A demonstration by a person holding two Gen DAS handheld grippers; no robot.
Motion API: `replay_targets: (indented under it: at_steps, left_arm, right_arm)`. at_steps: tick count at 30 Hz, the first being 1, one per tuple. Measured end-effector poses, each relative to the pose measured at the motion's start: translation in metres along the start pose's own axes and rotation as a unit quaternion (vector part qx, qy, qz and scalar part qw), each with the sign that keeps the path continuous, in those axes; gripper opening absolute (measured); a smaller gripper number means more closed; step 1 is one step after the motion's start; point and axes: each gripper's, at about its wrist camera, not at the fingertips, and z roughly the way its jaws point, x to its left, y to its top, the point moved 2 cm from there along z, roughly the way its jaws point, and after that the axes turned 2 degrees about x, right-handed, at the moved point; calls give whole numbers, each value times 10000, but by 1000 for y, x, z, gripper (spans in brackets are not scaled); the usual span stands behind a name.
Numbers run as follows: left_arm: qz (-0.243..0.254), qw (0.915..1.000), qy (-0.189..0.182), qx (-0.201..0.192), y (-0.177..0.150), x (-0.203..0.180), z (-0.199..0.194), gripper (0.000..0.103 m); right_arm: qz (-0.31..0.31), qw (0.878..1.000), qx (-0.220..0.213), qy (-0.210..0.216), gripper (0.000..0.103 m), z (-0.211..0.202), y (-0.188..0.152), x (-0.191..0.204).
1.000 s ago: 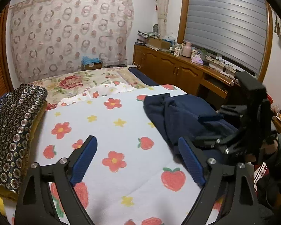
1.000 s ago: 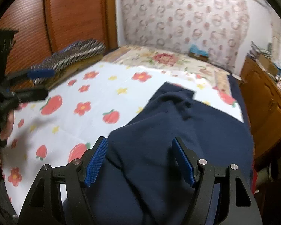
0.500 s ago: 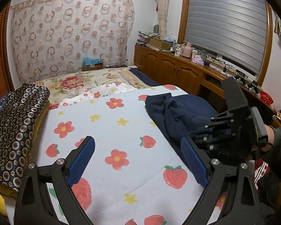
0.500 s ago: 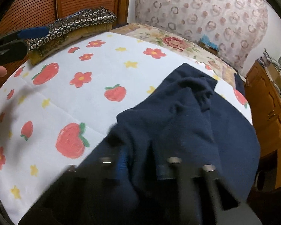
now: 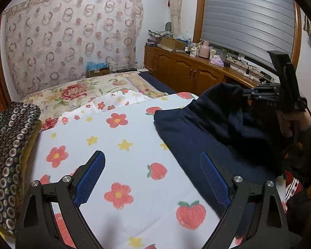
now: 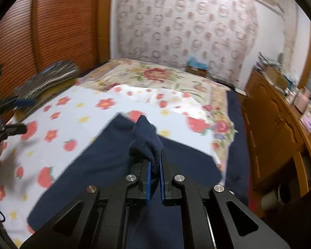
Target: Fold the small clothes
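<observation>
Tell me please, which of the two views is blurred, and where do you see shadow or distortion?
Right wrist view: motion blur smears the strawberry sheet and cabinet, while the right gripper, shut on the navy garment, stays sharp. Left wrist view: mostly sharp, with a soft shadow on the sheet near the open left gripper. Both views: fisheye bending and dark corners.
</observation>
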Motion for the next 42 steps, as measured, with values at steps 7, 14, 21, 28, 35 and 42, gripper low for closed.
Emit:
replay_targets:
  at_steps: [7,14,21,28,35,42]
  left_arm:
    - [70,9997,-5,250,8,-8,32,93]
    - [84,9986,58,514,22,-13,71,93]
    - [86,9975,50,706,42,-15,110,93]
    - [215,9971,19,732,51,-26,128,93]
    - [215,9967,-27,786,50,-28,138,93]
    - [132,9966,-8,811,50,-24,145,93]
  right_arm:
    - [638,9969,318,-328,9,34,-17,-47]
    - [1137,9926,205,-367,39,43,-22,-47]
    - [1226,9919,320,-44,48,79,-27,-76]
    - [1237,9895,724,186,46,93,-18,-89]
    - [1028,9940,372,-42,5,83,-9,-97]
    - [1441,9892,82,-250,5,83,-6,-117]
